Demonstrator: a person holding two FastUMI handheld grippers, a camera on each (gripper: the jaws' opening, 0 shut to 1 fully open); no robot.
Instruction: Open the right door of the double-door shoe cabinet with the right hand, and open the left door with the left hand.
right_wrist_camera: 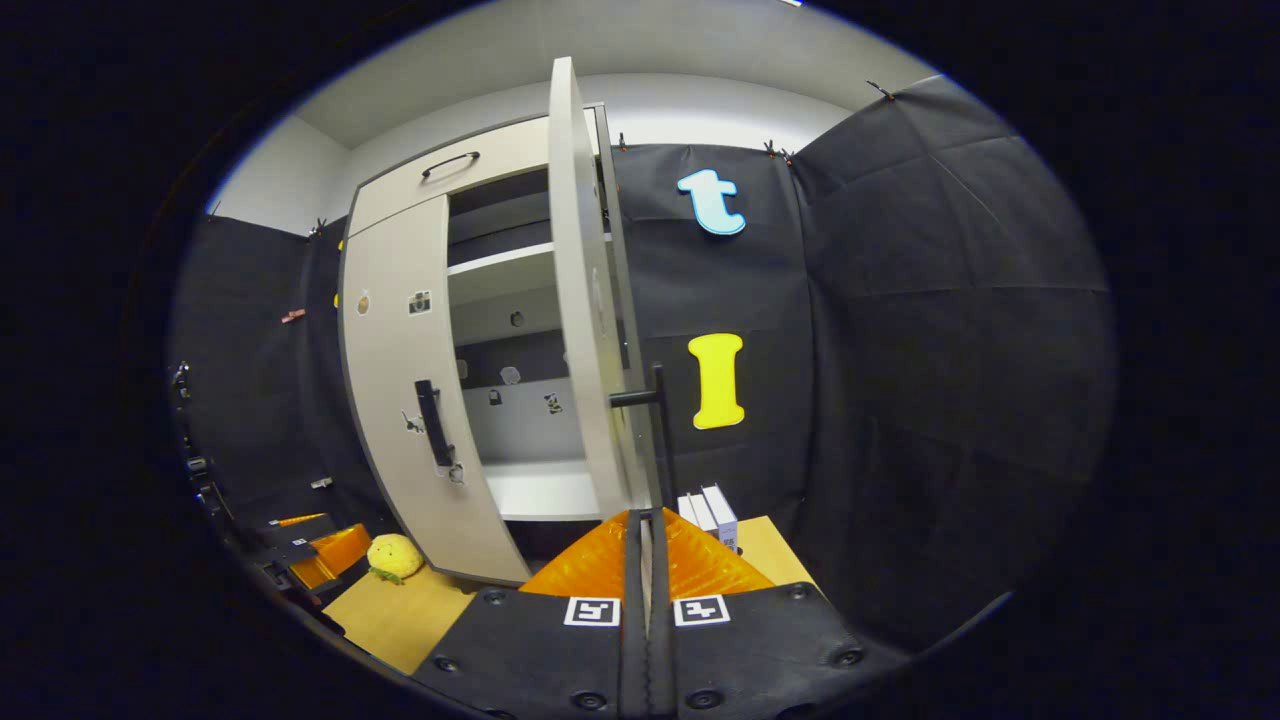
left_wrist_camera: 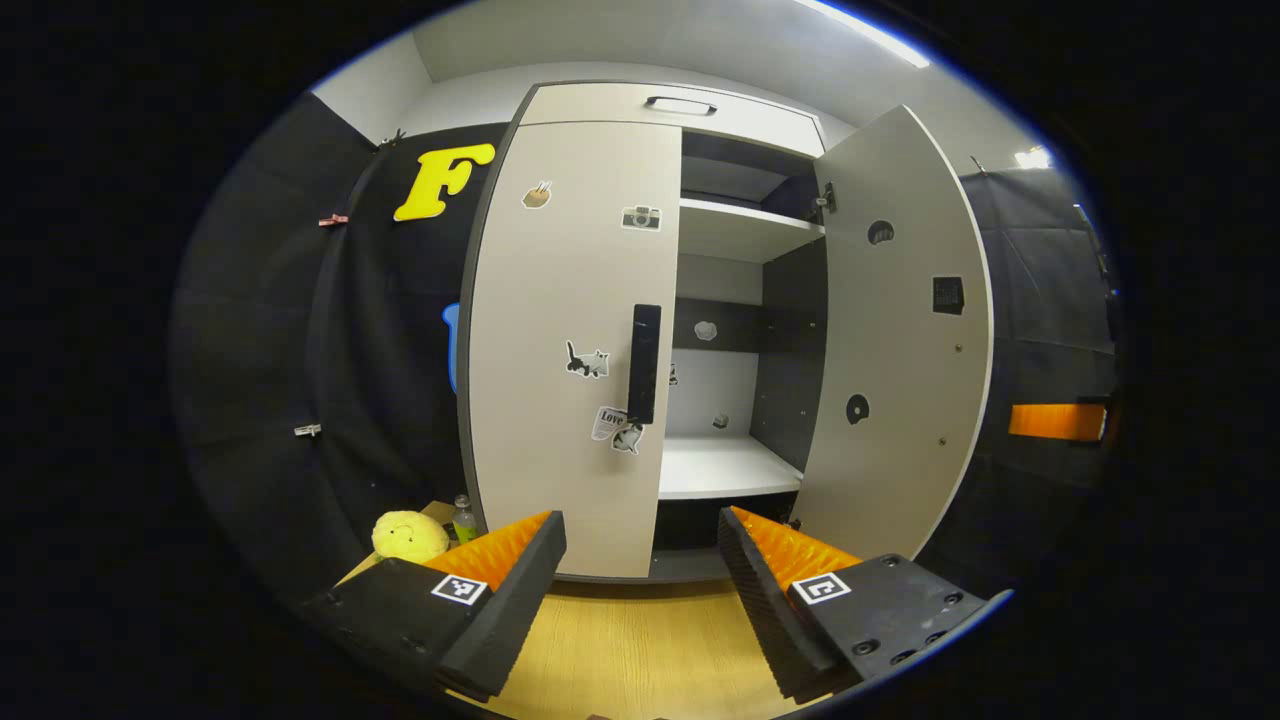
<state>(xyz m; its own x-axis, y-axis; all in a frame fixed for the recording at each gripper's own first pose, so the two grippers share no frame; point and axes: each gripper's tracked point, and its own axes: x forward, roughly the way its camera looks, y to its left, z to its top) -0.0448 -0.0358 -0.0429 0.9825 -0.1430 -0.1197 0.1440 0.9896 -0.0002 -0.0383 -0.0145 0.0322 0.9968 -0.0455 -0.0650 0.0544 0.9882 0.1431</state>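
The shoe cabinet's left door [left_wrist_camera: 570,340] is closed, its black handle [left_wrist_camera: 645,363] straight ahead of my left gripper [left_wrist_camera: 640,555]. That gripper is open and holds nothing, a short way in front of the door. The right door [left_wrist_camera: 900,330] is swung wide, showing white shelves [left_wrist_camera: 725,465] inside. In the right gripper view the right door [right_wrist_camera: 585,300] stands edge-on. Its black bar handle [right_wrist_camera: 657,430] runs down between the fingers of my right gripper [right_wrist_camera: 647,515], which is shut on it. The left gripper [right_wrist_camera: 310,545] shows at the lower left.
A yellow plush toy [left_wrist_camera: 410,535] and a small bottle [left_wrist_camera: 464,517] sit on the wooden table [left_wrist_camera: 630,650] left of the cabinet. White boxes [right_wrist_camera: 712,515] stand on the table behind the open right door. A drawer [left_wrist_camera: 680,103] tops the cabinet.
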